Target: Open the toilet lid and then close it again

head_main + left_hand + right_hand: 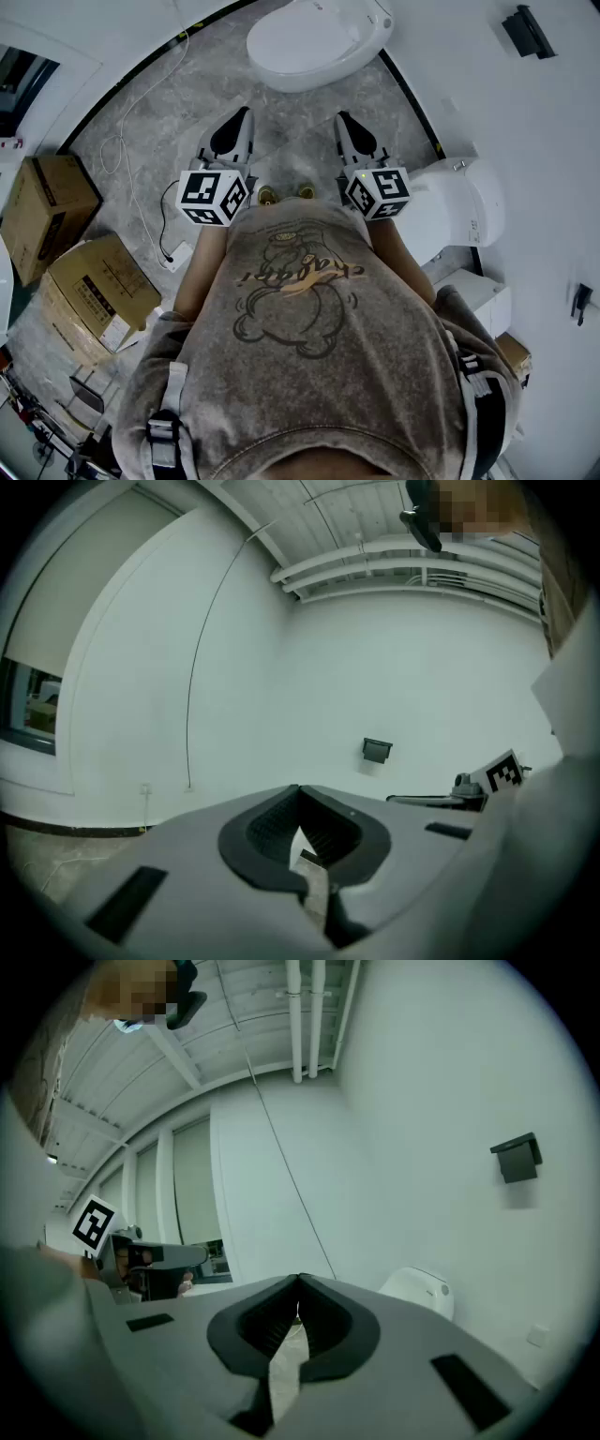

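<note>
The white toilet (317, 39) stands at the top of the head view with its lid down. Both grippers are held level in front of the person, short of the toilet and touching nothing. My left gripper (244, 114) is shut and empty; in the left gripper view (298, 789) its jaws meet at the tips against a bare white wall. My right gripper (343, 119) is also shut and empty, its jaws closed tip to tip in the right gripper view (299, 1280). Neither gripper view shows the toilet.
A second white rounded fixture (461, 201) stands close on the right, also seen as the white fixture (419, 1290). Cardboard boxes (89, 281) sit at the left. A white cable (131, 169) runs over the marble floor (291, 122) to a plug. A dark wall box (527, 30) hangs far right.
</note>
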Tool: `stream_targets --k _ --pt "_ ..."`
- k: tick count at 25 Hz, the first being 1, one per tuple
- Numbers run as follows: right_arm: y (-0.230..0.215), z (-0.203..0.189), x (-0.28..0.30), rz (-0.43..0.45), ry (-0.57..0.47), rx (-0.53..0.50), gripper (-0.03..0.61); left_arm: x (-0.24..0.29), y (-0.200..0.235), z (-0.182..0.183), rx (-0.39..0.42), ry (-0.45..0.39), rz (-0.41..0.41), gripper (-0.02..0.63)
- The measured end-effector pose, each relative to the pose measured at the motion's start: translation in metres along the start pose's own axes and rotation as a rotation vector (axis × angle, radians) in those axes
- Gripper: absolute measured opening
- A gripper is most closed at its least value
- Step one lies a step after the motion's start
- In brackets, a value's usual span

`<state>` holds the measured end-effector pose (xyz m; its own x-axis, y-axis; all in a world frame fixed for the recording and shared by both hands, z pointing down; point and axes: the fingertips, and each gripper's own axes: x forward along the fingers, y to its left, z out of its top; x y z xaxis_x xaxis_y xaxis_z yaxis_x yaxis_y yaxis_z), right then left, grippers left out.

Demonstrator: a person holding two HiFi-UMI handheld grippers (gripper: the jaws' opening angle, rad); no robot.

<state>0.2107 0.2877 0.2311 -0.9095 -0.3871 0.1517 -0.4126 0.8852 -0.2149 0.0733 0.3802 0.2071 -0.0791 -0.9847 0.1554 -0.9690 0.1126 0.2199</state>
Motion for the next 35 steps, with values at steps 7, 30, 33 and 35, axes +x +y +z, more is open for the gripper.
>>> stream_targets --k 7,30,33,35 --pt "-0.017 0.003 0.000 -0.004 -0.014 0.021 0.026 0.012 -0.007 -0.005 -0.004 0.010 0.004 0.009" --pt "-0.135 -0.184 0.228 0.034 0.081 0.095 0.026 0.243 0.137 -0.182 0.024 0.135 -0.045 0.009" --pt "-0.154 -0.236 0.266 0.035 0.100 0.125 0.026 0.278 0.165 -0.234 0.013 0.164 -0.047 0.009" --pt "-0.168 -0.273 0.288 0.032 0.111 0.147 0.026 0.298 0.180 -0.270 0.013 0.180 -0.049 0.009"
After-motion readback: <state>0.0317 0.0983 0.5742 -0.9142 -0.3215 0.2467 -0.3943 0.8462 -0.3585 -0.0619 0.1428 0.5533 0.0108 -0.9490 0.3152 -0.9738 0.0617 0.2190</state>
